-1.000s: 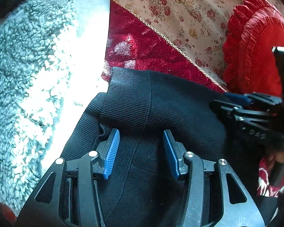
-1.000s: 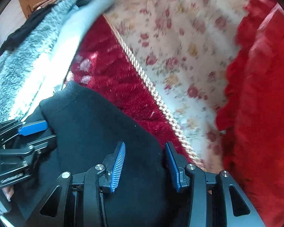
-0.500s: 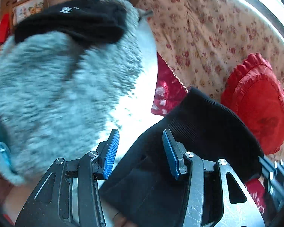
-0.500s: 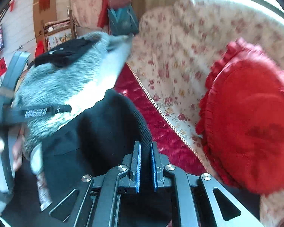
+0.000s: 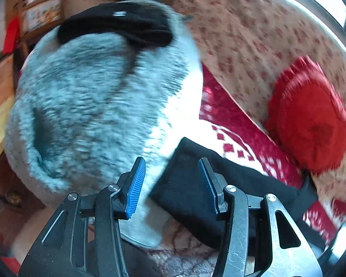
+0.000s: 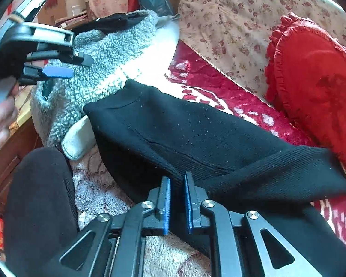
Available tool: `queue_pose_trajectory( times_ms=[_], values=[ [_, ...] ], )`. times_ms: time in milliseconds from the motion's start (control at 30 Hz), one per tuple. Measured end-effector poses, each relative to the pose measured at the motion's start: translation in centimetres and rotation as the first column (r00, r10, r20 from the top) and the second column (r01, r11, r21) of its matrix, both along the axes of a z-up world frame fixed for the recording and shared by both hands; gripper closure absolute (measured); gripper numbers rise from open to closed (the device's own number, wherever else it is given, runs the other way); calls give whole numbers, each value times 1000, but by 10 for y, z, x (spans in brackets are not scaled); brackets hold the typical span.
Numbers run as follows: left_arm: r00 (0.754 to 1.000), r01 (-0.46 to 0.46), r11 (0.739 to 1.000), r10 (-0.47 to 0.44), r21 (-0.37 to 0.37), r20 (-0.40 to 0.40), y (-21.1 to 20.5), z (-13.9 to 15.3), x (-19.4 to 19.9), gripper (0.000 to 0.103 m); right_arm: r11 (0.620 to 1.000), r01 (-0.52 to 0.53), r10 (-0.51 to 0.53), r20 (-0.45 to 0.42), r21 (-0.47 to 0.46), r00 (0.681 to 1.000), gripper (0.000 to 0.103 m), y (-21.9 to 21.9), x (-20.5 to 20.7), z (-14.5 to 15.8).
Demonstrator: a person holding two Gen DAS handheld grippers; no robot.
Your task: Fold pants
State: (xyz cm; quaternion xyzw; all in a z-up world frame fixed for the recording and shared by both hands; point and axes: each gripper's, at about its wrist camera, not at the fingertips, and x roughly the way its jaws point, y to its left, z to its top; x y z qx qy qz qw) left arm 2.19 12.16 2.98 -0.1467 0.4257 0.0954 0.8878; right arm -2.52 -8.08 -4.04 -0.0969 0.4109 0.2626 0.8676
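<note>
Pants (image 6: pixel 196 133) look soft, limp knit; right gripper (image 6: pixel 177 199) jaws pinch the ribbed edge at six o'clock, left gripper (image 5: pixel 171 184) gapes empty.

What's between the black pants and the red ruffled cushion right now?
In the right wrist view, only the dark red patterned blanket lies between the black pants and the red cushion.

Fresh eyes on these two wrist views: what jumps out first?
The black pants stretch across the middle of the couch, with the right hand-held gripper pinched shut on a ribbed fold at the near edge. The left hand-held gripper hangs open above the other end. Behind them, a fluffy grey fleece fills the left side and a bright red ruffled cushion leans on the floral backrest at right.
</note>
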Motion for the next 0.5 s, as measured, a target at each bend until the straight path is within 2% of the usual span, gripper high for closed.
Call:
queue_pose_trajectory(
  times_ms=[67,200,300,333,400,500],
  values=[
    [999,46,999,-46,5,-16,-19,-5,4,56,1000,10,-10,-10,25,1000,84,-11,3,10],
    [987,150,989,-149,5,-52,-58,-20,14,56,992,115,-115,-7,51,993,77,-50,10,30],
    [974,216,976,-216,-9,-70,-83,-27,17,56,975,220,-220,-3,31,976,70,-91,31,41],
    [968,241,971,-241,-12,-73,-92,-29,18,56,969,246,-245,-11,20,969,64,-102,40,42],
    [955,285,959,-284,-8,-83,-110,-34,20,56,945,326,-324,-73,14,943,63,-131,70,39],
    [936,337,942,-336,-13,-104,-131,-43,24,56,894,441,-419,-197,79,886,63,-166,107,33]
  ],
)
